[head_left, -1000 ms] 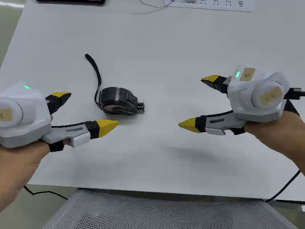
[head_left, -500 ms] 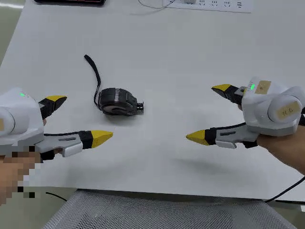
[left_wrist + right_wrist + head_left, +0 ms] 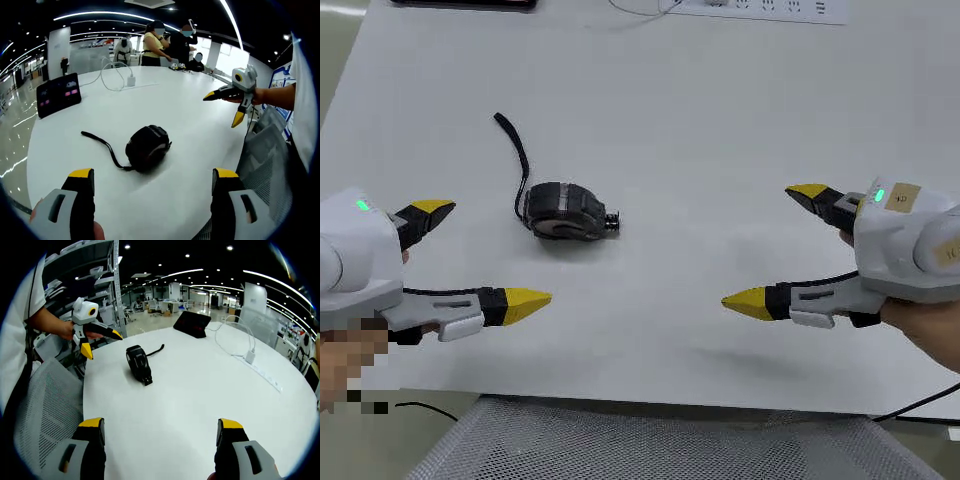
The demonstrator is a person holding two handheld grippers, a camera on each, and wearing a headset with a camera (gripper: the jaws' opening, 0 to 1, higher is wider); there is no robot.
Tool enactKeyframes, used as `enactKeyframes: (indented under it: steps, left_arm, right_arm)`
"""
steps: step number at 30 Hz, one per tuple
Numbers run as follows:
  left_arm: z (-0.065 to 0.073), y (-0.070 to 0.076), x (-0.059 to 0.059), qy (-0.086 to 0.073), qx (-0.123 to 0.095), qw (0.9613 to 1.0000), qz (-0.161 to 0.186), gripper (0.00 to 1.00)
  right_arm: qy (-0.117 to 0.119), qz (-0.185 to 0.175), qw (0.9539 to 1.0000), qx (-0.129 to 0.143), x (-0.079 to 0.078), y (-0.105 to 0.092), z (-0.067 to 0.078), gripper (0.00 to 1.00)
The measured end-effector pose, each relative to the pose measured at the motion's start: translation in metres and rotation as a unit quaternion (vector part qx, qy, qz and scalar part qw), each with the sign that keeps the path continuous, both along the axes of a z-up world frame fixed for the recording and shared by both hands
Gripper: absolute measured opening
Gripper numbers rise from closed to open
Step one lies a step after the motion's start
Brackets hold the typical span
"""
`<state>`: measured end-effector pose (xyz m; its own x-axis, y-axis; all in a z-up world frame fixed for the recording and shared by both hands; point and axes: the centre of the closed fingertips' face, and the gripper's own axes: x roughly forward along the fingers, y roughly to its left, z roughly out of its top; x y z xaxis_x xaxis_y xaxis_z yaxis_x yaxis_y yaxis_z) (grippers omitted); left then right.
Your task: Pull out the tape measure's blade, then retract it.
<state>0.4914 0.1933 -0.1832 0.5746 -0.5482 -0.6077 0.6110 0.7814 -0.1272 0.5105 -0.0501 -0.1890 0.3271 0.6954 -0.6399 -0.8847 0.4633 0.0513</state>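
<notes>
A black tape measure lies on the white table, its blade wound in and its black wrist strap trailing toward the far left. It also lies ahead in the left gripper view and in the right gripper view. My left gripper hovers open near the front left, a short way from the tape measure, with nothing between its yellow-tipped fingers. My right gripper stands open at the front right, well apart from the tape measure.
A white power strip with a cable lies at the table's far edge, and a dark tablet at the far left. A grey mesh chair sits below the table's front edge. People stand beyond the table.
Both grippers have drawn back toward me and outward, away from the tape measure. The tape measure has not moved.
</notes>
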Motion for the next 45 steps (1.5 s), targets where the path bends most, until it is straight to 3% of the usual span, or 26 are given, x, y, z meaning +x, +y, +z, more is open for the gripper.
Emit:
enactKeyframes:
  steps: [13,39,45]
  left_arm:
    - [0.001,0.003,-0.005,-0.004,0.007,0.9997,-0.024,0.99]
    - [-0.001,0.006,-0.015,-0.004,0.028,0.998,-0.057,0.99]
    - [-0.001,0.008,-0.015,-0.012,0.038,0.9973,-0.061,0.99]
  right_arm:
    - [-0.001,-0.011,0.9999,0.003,-0.008,-0.011,0.0,0.99]
    - [-0.016,-0.015,0.9995,-0.025,-0.017,-0.035,0.008,0.99]
    - [-0.017,-0.018,0.9994,-0.025,-0.018,-0.036,0.009,0.99]
